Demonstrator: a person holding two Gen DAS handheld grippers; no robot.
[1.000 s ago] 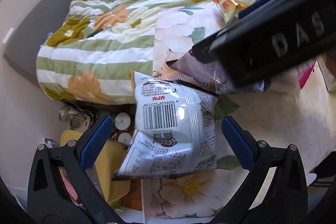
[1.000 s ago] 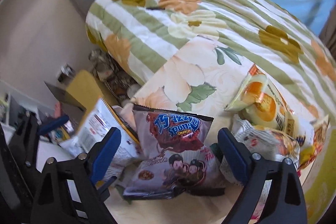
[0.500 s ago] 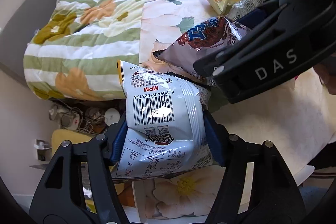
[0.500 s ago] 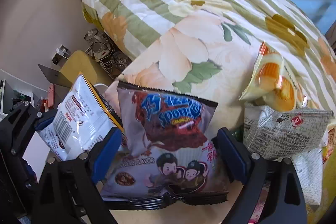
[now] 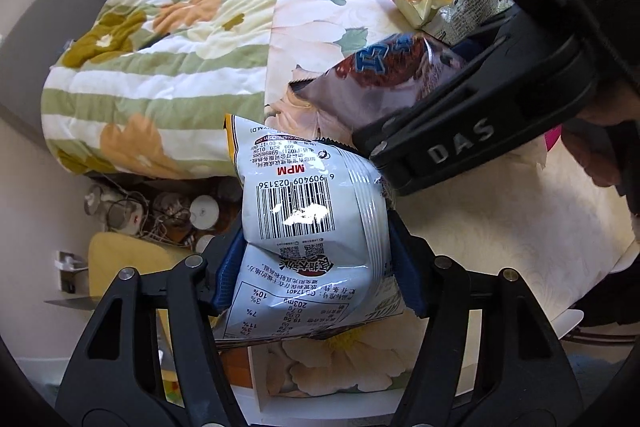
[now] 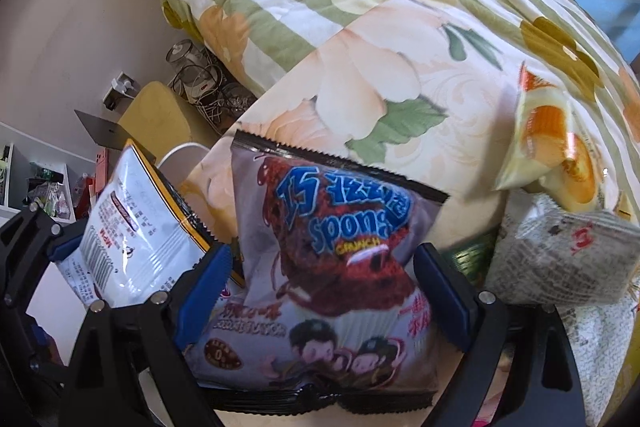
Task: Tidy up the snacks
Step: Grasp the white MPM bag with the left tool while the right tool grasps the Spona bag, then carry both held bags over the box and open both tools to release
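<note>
My left gripper [image 5: 316,267] is shut on a white snack bag with a barcode [image 5: 308,219], its blue pads pressing both sides; the bag also shows at the left of the right wrist view [image 6: 132,239]. My right gripper [image 6: 320,291] is shut on a purple chocolate sponge snack bag [image 6: 324,267], held upright between its blue pads; the bag also shows in the left wrist view [image 5: 384,75], behind the right gripper's black body. Both bags are above the floral-cloth table [image 6: 400,87].
An orange-and-cream snack bag [image 6: 548,143] and a grey newsprint-pattern bag [image 6: 560,259] lie at the right. A striped floral quilt [image 5: 160,39] covers the bed beyond. Cables and jars [image 5: 152,211] and a yellow chair [image 6: 156,119] are on the floor at the left.
My left gripper closed on the white bag and lifted it. My right gripper closed on the purple bag and raised it upright.
</note>
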